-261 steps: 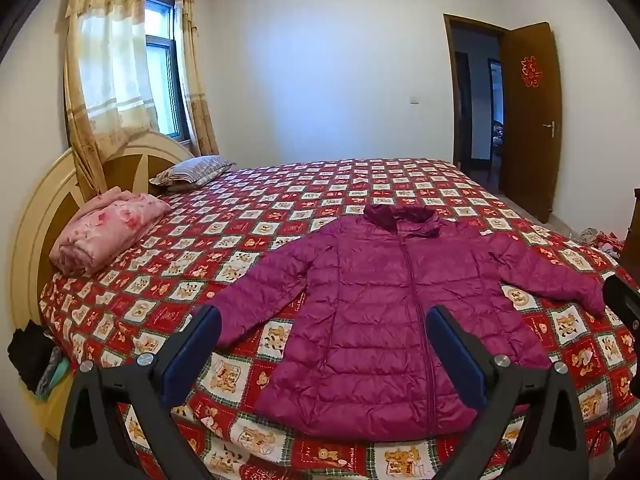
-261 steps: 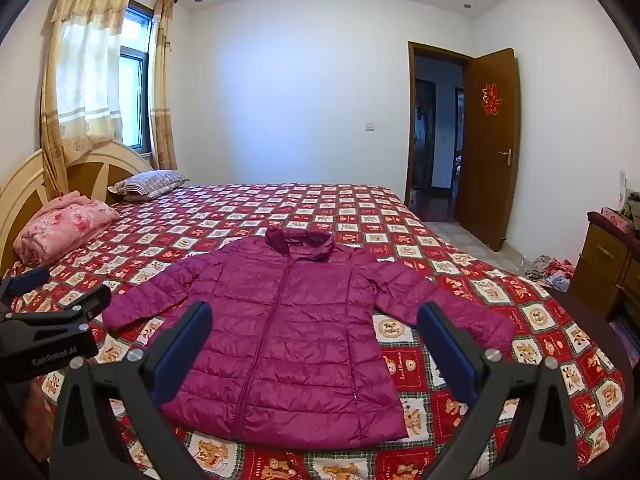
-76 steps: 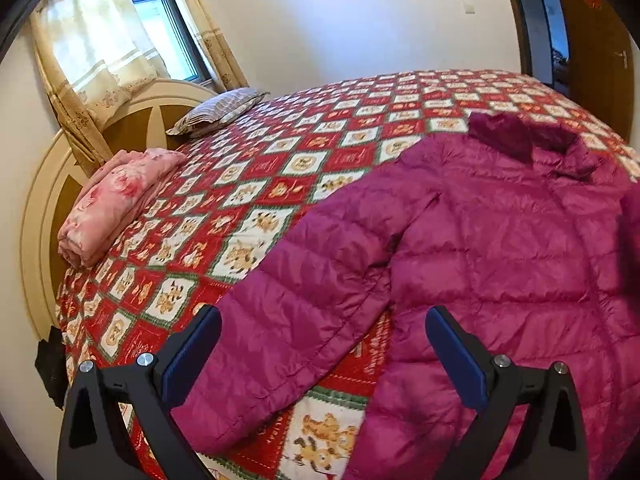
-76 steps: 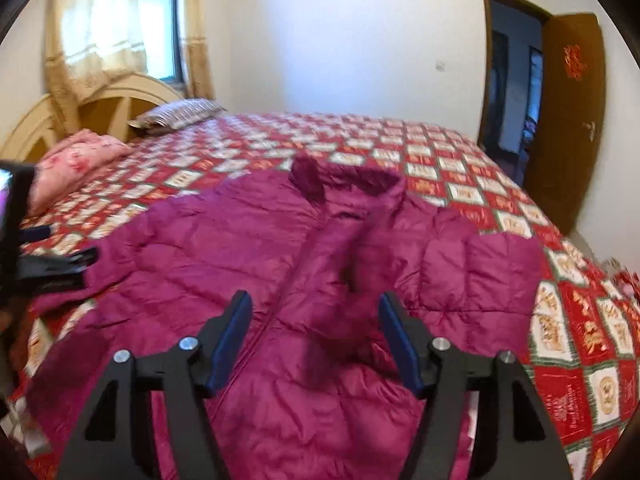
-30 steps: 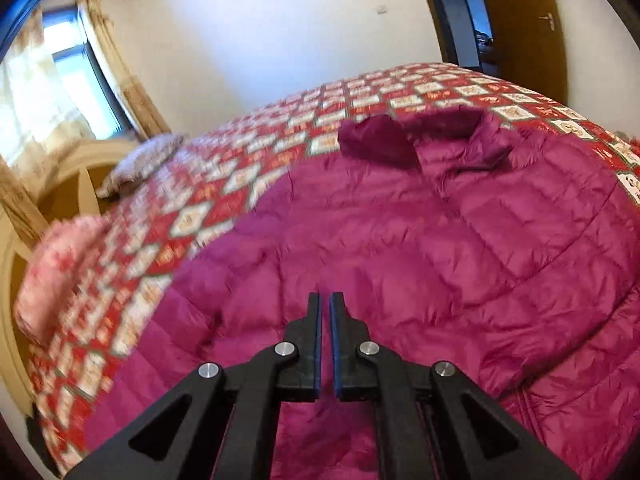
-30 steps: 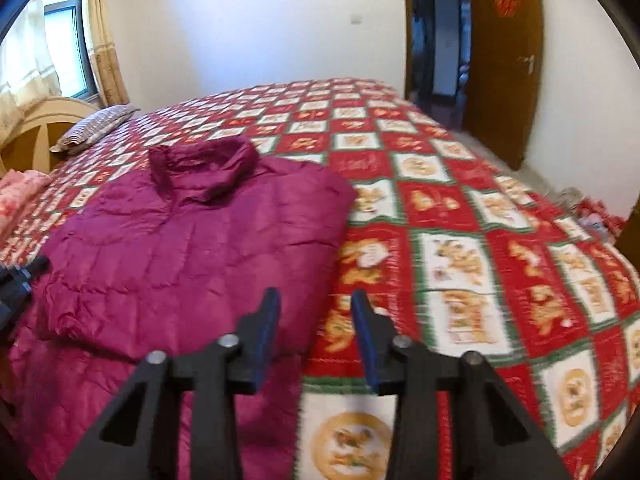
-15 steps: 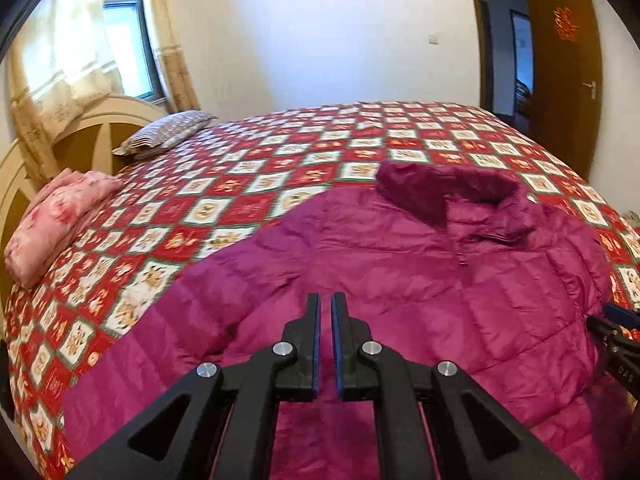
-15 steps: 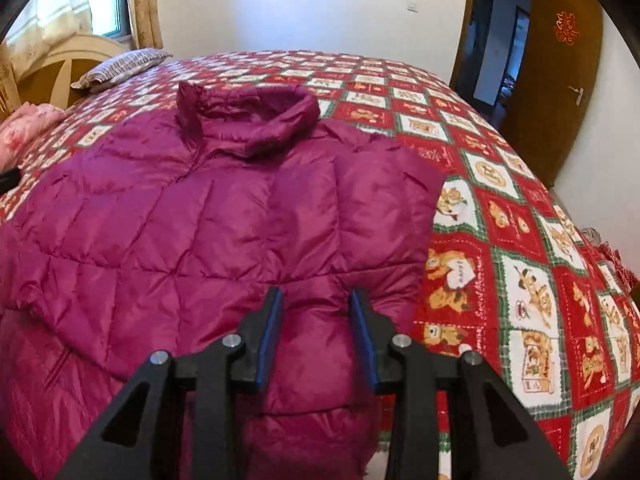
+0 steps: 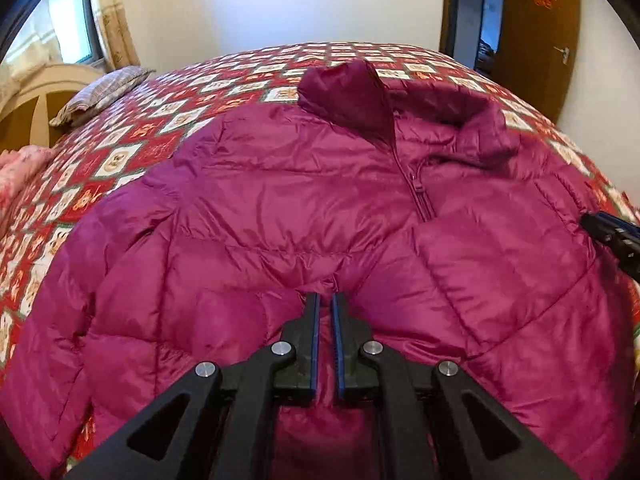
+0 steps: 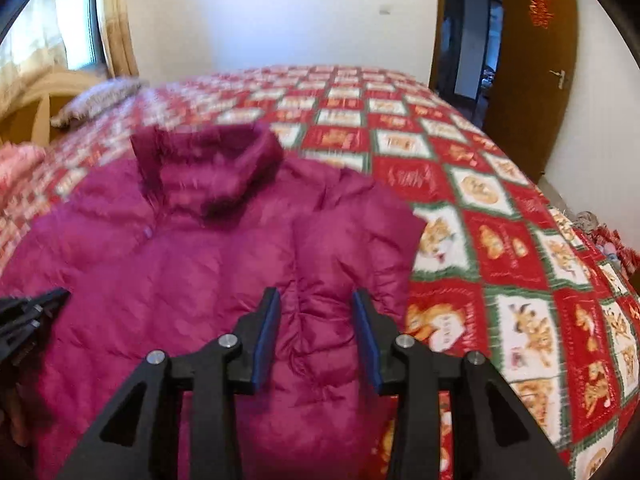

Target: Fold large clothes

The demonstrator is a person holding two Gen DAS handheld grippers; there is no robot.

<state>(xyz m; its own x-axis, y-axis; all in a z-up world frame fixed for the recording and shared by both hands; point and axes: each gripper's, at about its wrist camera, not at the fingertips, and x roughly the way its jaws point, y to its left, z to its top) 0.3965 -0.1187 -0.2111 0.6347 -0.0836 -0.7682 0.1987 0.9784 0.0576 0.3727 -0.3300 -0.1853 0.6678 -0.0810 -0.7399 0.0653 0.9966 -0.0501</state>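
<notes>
- Both sleeves have come in across the jacket since the start, when it lay spread flat on the bed.
- Left gripper is clenched on a pinch of the left sleeve fabric at mid-chest.
- Right gripper is opening, puffy right-side fabric between its fingers, not squeezed.
- Sleeves look done; folding the body up is left.

The jacket hem runs off the bottom edge; the pillow and quilt are motion-blurred.
</notes>
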